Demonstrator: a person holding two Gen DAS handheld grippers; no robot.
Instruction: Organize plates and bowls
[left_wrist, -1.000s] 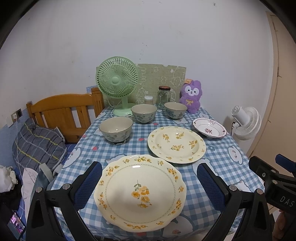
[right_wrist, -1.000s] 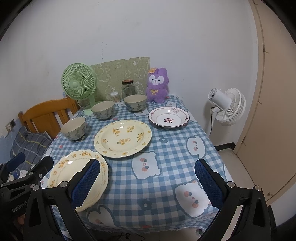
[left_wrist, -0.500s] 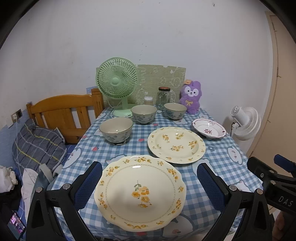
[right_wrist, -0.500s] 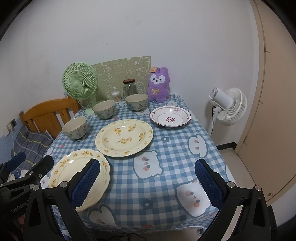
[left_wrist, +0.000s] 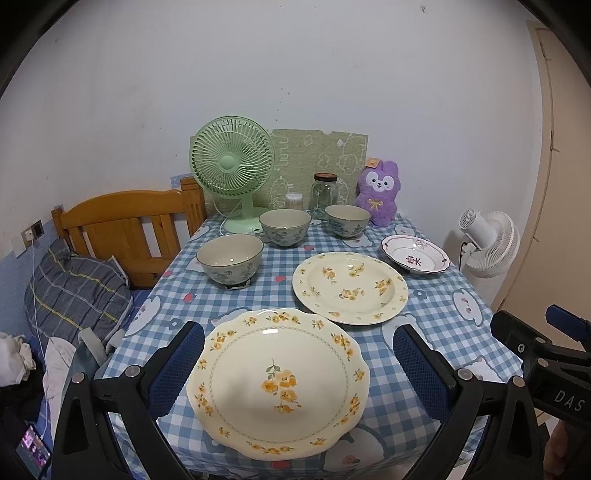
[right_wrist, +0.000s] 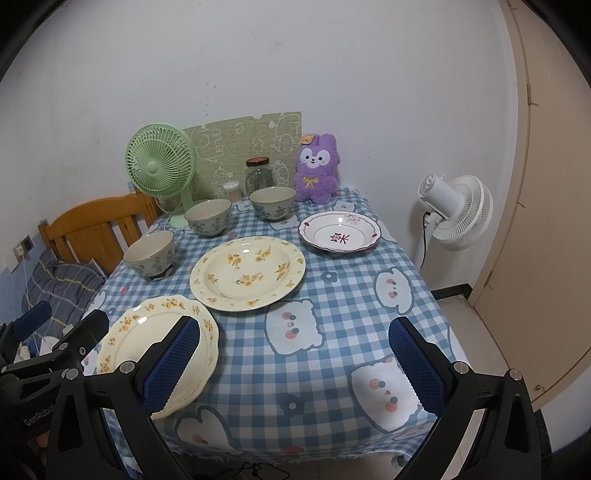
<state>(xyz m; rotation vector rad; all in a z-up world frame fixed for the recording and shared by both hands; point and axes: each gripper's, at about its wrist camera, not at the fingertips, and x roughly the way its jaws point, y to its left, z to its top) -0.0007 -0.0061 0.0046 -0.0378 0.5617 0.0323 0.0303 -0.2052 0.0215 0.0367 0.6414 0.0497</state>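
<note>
A scalloped cream plate (left_wrist: 277, 380) with yellow flowers lies at the table's near left edge; my open left gripper (left_wrist: 299, 373) hovers over it, fingers wide apart. Behind it lies a round cream flowered plate (left_wrist: 350, 287), and at the right a white plate with a maroon rim (left_wrist: 415, 254). Three grey-green bowls sit in an arc: near left (left_wrist: 229, 258), middle (left_wrist: 284, 226), far right (left_wrist: 347, 220). My right gripper (right_wrist: 299, 362) is open above the checked cloth at the near right, holding nothing. The same plates show in its view: scalloped (right_wrist: 155, 332), round (right_wrist: 247, 272), maroon-rimmed (right_wrist: 340, 232).
A green desk fan (left_wrist: 233, 173), glass jar (left_wrist: 324, 195), small cotton-swab pot (left_wrist: 294, 201) and purple plush (left_wrist: 378, 192) line the table's back edge. A wooden chair (left_wrist: 129, 221) stands at the left, a white floor fan (right_wrist: 456, 212) at the right by a door.
Both grippers have drifted slightly back and up, so the table sits a little lower in view. Nothing on the table has moved and both stay open.
</note>
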